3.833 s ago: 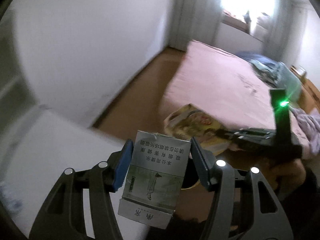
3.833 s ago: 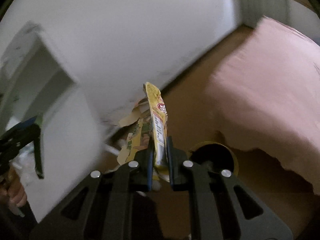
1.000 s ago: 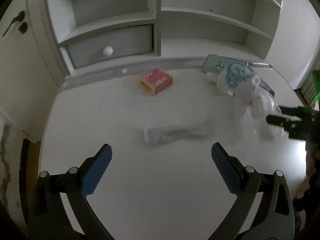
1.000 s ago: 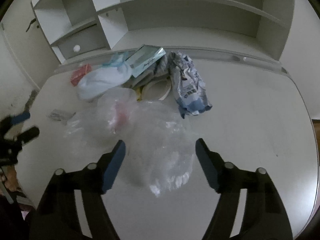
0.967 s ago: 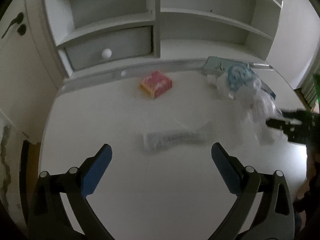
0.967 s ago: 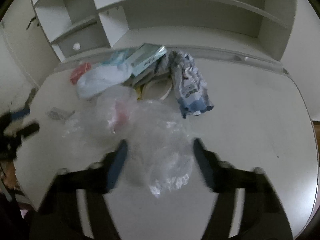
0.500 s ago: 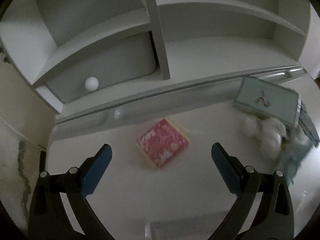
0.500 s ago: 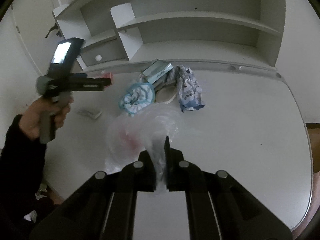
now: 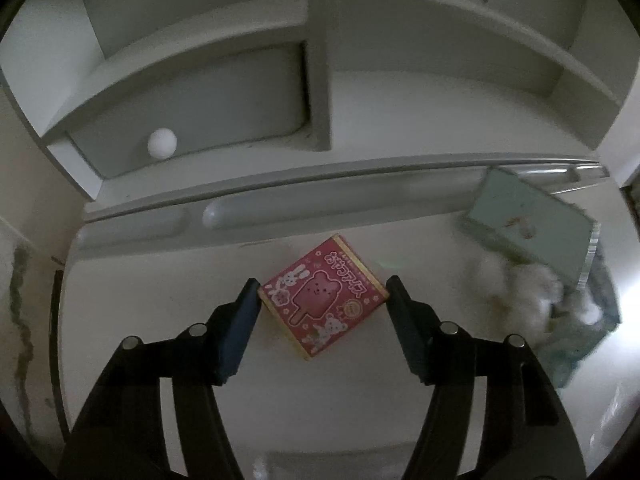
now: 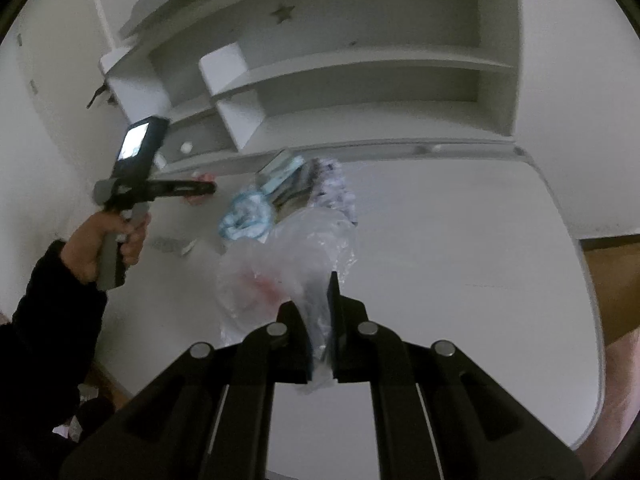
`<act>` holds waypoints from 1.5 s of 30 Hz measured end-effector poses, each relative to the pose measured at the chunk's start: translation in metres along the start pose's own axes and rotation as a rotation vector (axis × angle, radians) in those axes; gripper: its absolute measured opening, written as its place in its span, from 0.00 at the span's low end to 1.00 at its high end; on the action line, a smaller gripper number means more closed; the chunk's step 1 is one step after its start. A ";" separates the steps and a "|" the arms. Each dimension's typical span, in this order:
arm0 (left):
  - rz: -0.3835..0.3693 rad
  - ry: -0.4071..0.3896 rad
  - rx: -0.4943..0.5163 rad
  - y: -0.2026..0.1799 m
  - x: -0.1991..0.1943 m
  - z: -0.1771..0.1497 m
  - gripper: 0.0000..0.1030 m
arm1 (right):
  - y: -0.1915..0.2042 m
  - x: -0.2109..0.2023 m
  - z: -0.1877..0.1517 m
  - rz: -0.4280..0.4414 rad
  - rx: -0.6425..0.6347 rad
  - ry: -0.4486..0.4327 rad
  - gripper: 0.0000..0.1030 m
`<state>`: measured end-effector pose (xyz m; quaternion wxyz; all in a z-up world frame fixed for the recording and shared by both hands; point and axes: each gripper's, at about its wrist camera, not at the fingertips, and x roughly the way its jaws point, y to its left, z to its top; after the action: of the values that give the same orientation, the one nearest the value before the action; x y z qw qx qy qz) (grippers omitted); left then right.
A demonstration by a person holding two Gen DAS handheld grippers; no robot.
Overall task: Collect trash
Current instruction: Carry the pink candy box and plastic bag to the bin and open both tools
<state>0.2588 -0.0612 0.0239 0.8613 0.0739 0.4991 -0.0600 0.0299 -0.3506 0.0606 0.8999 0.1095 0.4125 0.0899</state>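
Pink card fills the middle of my left wrist view: a small pink box [image 9: 323, 297] printed with an ice-lolly bear lies flat on the white desk [image 9: 140, 304], turned corner-on. My left gripper [image 9: 321, 296] has it between its blue pads, and the jaws are closing on it; the pads sit right at its two side corners, though I cannot say they press yet. Behind it runs the desk's raised back rail, then shelving with a drawer and its round white knob [image 9: 162, 143]. Off to the right I see a pale green box [image 9: 528, 226] and blurred white wadding [image 9: 516, 284].

The right wrist view gives me what the left one cannot. My right gripper [image 10: 321, 312] is clamped tight on a clear plastic bag [image 10: 288, 256], the film pinched between the pads and billowing up ahead of them above the desk [image 10: 460, 248], with a reddish smear showing through it. Beyond the bag sits the rest of the trash pile: a light blue crumpled wrapper [image 10: 244, 216], a stack of flat packets [image 10: 288, 184] and a white-and-purple crumpled bag [image 10: 334, 184]. A small flat grey wrapper [image 10: 172, 245] lies alone nearer the desk's left edge.

From here I also see the left gripper [image 10: 200, 188] side-on, held in a hand [image 10: 106, 240] in a dark sleeve, its lit screen [image 10: 132, 144] facing back, its tip at the pink box [image 10: 202, 178], of which only a sliver shows.
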 end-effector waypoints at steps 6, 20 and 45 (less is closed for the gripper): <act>-0.092 -0.102 0.113 -0.070 -0.059 -0.006 0.61 | -0.070 -0.057 -0.022 -0.110 0.146 -0.103 0.06; -0.677 -0.143 0.669 -0.408 -0.152 -0.108 0.61 | -0.261 -0.199 -0.195 -0.506 0.656 -0.210 0.06; -0.737 0.067 1.069 -0.627 -0.029 -0.265 0.61 | -0.411 -0.066 -0.362 -0.482 0.947 0.173 0.07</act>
<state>-0.0926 -0.6267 -0.1235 0.6127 0.3182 0.4194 -0.5895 -0.2591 -0.7168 -0.2334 0.7098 0.3978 0.4939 -0.3066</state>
